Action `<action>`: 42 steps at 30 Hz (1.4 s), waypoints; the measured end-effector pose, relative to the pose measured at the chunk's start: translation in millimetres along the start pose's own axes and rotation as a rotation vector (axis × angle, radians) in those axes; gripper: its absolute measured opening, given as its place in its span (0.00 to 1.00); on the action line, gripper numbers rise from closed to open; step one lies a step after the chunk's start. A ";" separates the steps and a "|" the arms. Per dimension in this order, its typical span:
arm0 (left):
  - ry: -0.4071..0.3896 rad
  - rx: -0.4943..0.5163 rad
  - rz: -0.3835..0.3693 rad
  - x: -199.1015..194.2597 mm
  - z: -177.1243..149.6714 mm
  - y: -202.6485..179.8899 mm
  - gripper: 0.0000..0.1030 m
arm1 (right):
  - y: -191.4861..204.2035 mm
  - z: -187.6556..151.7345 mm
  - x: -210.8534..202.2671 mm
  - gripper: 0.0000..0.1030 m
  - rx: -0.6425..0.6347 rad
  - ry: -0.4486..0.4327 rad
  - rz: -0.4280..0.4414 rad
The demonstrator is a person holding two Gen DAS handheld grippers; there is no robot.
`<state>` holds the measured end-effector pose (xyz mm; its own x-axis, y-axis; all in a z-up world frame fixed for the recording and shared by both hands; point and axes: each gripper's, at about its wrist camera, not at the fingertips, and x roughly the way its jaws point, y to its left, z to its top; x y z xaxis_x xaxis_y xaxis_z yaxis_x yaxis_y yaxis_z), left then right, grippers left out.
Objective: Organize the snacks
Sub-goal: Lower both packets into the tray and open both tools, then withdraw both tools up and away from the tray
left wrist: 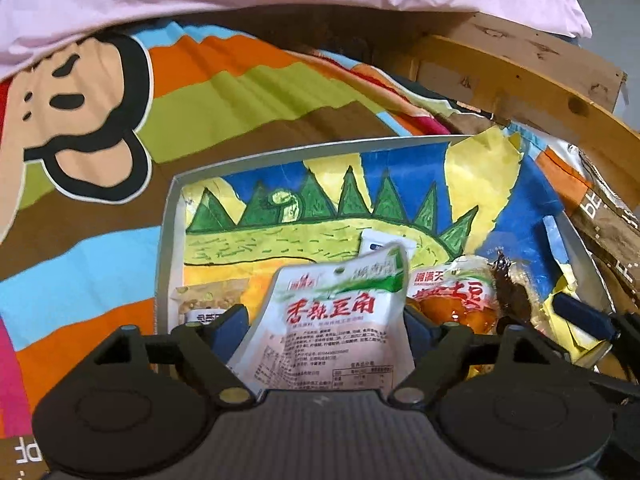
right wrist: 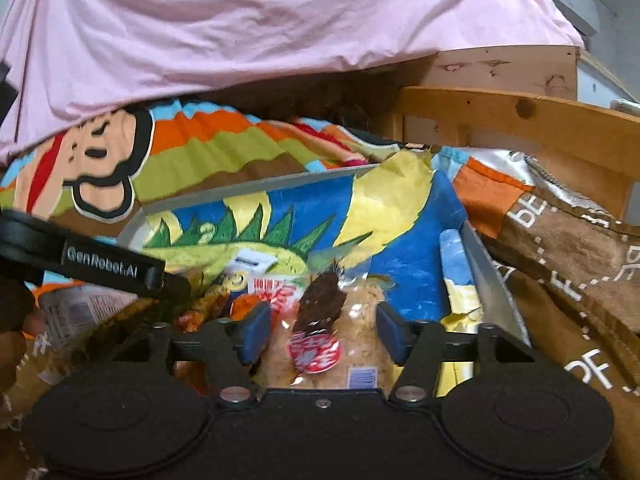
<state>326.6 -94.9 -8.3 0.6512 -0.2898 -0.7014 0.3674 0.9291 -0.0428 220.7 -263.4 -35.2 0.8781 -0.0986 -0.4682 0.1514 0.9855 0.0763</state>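
Jaws apart — snack packets (left wrist: 332, 320) in tray (left wrist: 166, 240)

Both views sit on the grippers and look forward and downward along the fingers, close above a grey tray (left wrist: 166, 240) lined with a painted dinosaur sheet (left wrist: 320, 216). The left wrist view faces the tray's left half; the right wrist view faces its right half. Both share the tray, the striped cartoon blanket (right wrist: 224, 144) and the pink sheet (right wrist: 280, 28) beyond.
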 end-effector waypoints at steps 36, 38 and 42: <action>-0.173 -0.033 0.153 -209.9 -131.7 -13.1 0.99 | 2.4 -12.4 -226.7 0.98 0.059 -0.093 0.024; -0.172 -0.029 0.164 -218.2 -140.4 -14.4 0.99 | 3.7 -18.6 -237.4 0.98 0.057 -0.083 0.029; -0.168 -0.036 0.176 -233.3 -155.1 -14.9 0.99 | 6.4 -31.7 -254.1 0.99 0.041 -0.066 0.031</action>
<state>66.2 -5.4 45.6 0.8054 -0.1540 -0.5724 0.2167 0.9753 0.0425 -15.9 -227.7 56.3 0.9103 -0.0787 -0.4064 0.1414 0.9818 0.1265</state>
